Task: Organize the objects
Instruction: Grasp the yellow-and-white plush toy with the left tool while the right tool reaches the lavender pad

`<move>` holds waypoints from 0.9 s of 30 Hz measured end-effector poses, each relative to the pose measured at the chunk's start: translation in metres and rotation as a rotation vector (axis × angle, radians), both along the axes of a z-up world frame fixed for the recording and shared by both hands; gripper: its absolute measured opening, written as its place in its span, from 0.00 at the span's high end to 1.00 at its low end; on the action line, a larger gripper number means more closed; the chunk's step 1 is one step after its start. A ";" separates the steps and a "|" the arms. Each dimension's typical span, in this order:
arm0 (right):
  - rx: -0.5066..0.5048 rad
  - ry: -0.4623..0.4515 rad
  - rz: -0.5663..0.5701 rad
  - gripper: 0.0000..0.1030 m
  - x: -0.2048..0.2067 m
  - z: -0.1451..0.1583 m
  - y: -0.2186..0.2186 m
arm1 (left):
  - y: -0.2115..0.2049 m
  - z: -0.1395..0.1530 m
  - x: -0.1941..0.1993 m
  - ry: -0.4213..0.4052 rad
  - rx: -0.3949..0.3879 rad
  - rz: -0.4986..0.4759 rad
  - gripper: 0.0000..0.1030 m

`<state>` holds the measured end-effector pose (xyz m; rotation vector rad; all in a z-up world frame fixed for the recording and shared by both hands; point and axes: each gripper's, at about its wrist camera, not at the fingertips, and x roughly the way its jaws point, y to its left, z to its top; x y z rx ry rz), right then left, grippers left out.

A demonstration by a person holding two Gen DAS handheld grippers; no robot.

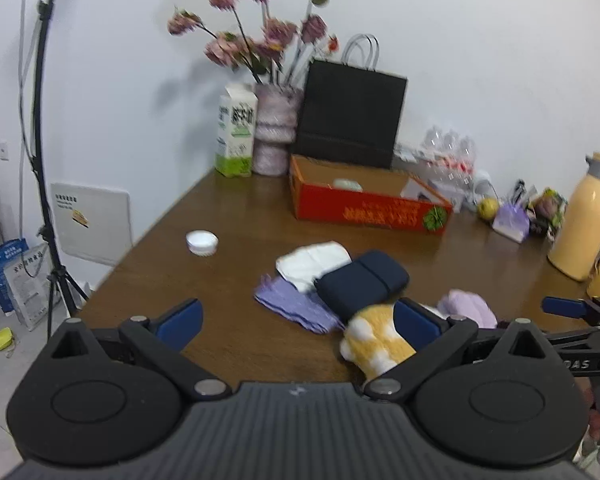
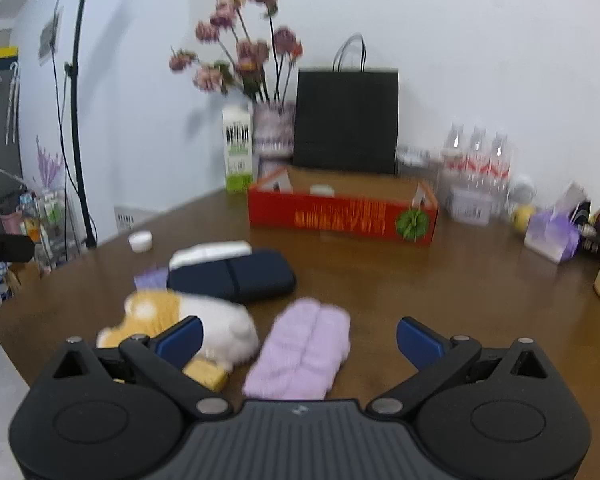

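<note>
Both pairs of jaws stood wide apart and held nothing. The left gripper (image 1: 298, 320) hung low over the near edge of the brown wooden table (image 1: 228, 216), its blue pads at lower left and lower right of centre in the left wrist view. A yellow-and-white fuzzy sock (image 1: 376, 340) lay just inside the right-hand pad, partly hidden by the finger; whether it touched the pad could not be told.

In the right wrist view the right gripper (image 2: 300, 340) hovered above a lavender fuzzy sock pair (image 2: 300, 348), which lay flat between its fingers at lower centre. The yellow-and-white sock (image 2: 188, 316) sat to the left of it, partly behind the left-hand finger.

Toward the middle of the table a dark navy folded pouch (image 1: 362, 284) rested over a white folded cloth (image 1: 314, 262) and a purple cloth (image 1: 296, 306). A small white lid (image 1: 202, 242) lay apart at centre left. Further back stood a shallow red cardboard box (image 1: 364, 210), open-topped, with small items inside too blurred to name. Behind it rose a black paper bag (image 1: 350, 112), a vase of pink flowers (image 1: 274, 128) and a milk carton (image 1: 236, 136). A yellow thermos (image 1: 584, 220) stood at the right edge.
</note>
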<state>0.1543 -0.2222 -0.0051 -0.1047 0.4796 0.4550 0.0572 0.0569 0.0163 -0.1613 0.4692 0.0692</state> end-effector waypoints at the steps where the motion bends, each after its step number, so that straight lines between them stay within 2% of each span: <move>1: 0.001 0.008 0.000 0.00 0.000 -0.003 0.000 | -0.004 -0.003 0.002 0.008 -0.001 -0.010 0.00; 8: 0.082 0.037 -0.022 0.00 -0.008 -0.006 -0.011 | -0.033 -0.014 0.009 0.040 0.028 -0.081 0.00; 15: 0.086 0.037 -0.041 0.00 -0.011 -0.009 -0.014 | -0.060 -0.030 0.037 0.123 0.049 -0.135 0.00; 17: 0.093 0.036 -0.062 0.00 -0.011 -0.011 -0.018 | -0.067 -0.038 0.051 0.153 0.052 -0.129 0.00; 20: 0.092 0.036 -0.093 0.00 -0.012 -0.012 -0.023 | -0.073 -0.052 0.074 0.189 0.054 -0.061 0.01; 21: 0.091 0.039 -0.097 0.00 -0.012 -0.013 -0.025 | -0.074 -0.056 0.079 0.198 0.046 -0.042 0.12; 22: 0.090 0.041 -0.099 0.00 -0.012 -0.014 -0.027 | -0.073 -0.061 0.083 0.214 0.028 -0.033 0.29; 23: 0.089 0.043 -0.103 0.00 -0.012 -0.015 -0.028 | -0.071 -0.066 0.086 0.233 -0.019 -0.049 0.39; 25: 0.088 0.047 -0.108 0.00 -0.012 -0.017 -0.030 | -0.066 -0.070 0.084 0.231 -0.078 -0.062 0.51; 27: 0.096 0.057 -0.107 0.00 -0.010 -0.019 -0.032 | -0.064 -0.068 0.078 0.215 -0.086 -0.065 0.52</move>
